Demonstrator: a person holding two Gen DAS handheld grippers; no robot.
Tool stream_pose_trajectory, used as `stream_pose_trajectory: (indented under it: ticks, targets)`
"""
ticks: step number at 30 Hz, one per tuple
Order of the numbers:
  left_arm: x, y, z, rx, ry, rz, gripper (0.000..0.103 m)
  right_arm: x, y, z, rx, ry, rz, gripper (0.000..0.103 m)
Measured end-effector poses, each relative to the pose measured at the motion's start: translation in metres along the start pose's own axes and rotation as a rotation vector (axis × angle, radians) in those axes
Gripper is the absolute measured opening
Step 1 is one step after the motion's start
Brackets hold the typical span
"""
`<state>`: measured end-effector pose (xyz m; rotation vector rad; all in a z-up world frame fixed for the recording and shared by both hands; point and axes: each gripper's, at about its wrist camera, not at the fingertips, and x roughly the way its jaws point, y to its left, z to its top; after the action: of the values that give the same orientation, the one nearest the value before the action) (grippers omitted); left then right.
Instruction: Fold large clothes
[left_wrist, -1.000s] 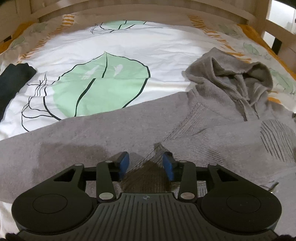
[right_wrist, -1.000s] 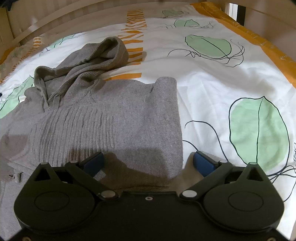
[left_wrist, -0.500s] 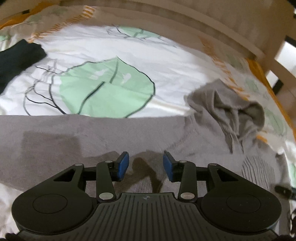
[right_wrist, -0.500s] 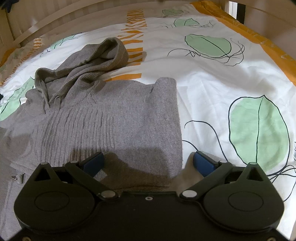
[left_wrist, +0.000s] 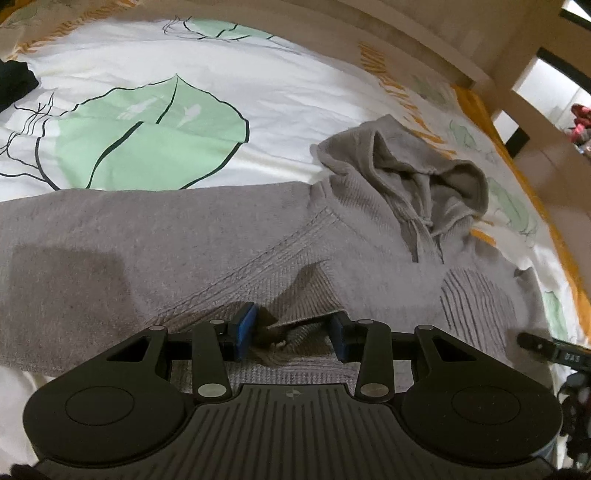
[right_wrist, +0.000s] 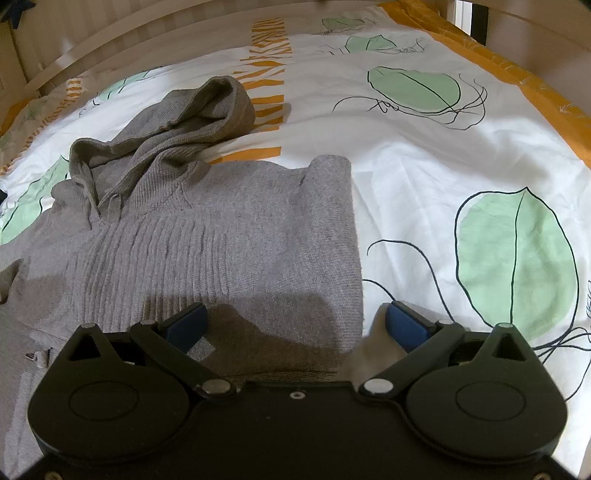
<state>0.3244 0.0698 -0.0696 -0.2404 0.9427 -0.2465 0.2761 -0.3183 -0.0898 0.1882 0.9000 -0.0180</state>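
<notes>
My left gripper (left_wrist: 291, 330) has turned since a second ago and now pinches a bunched bit of the hoodie (left_wrist: 229, 236); I think the fold can start; my right gripper (right_wrist: 295, 325) has kept still, wide open, over the hoodie's folded edge; farther off, the hood (right_wrist: 184, 122) lies on the bed (right_wrist: 424, 155).

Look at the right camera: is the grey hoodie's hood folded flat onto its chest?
No, the hood lies bunched on the bedsheet above the hoodie's chest.
</notes>
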Motion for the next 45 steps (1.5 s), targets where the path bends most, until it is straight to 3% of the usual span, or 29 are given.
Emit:
stream_pose_trajectory:
  ticks: [8,16,24,27,28,30,34,37,41,45]
  targets:
    - [-0.014,0.018,0.006,-0.146,-0.103,-0.127,0.040,-0.001,-0.002,0.001,0.012,0.002,0.003,0.102]
    - [-0.031,0.023,0.013,-0.181,-0.213,-0.153,0.051,-0.001,-0.001,0.000,0.014,0.002,0.002,0.102]
    - [0.002,0.017,0.005,-0.114,-0.013,-0.114,0.052,-0.001,-0.001,0.001,0.013,0.004,0.001,0.102]
    - [0.007,0.006,0.000,-0.037,-0.011,-0.085,0.050,-0.007,-0.008,0.005,0.043,-0.014,0.000,0.102]
    - [0.008,0.002,-0.001,-0.008,-0.016,-0.074,0.039,-0.010,-0.012,0.007,0.060,-0.026,-0.001,0.102]
    - [0.009,-0.004,-0.004,0.050,-0.022,-0.045,0.002,-0.015,-0.023,0.012,0.101,-0.050,-0.003,0.102]
    - [-0.003,-0.005,-0.005,0.053,-0.068,0.005,0.002,-0.019,-0.041,0.015,0.196,-0.060,0.024,0.102]
    - [-0.018,0.001,0.000,0.039,-0.109,0.014,0.002,-0.022,-0.039,0.016,0.189,-0.074,0.016,0.102]
    - [-0.013,0.006,0.001,0.030,-0.087,0.046,0.002,-0.027,-0.031,0.018,0.124,-0.123,-0.046,0.102]
    - [0.003,0.007,-0.006,0.068,-0.052,0.076,0.005,-0.005,-0.030,0.013,0.038,-0.021,-0.169,0.102]
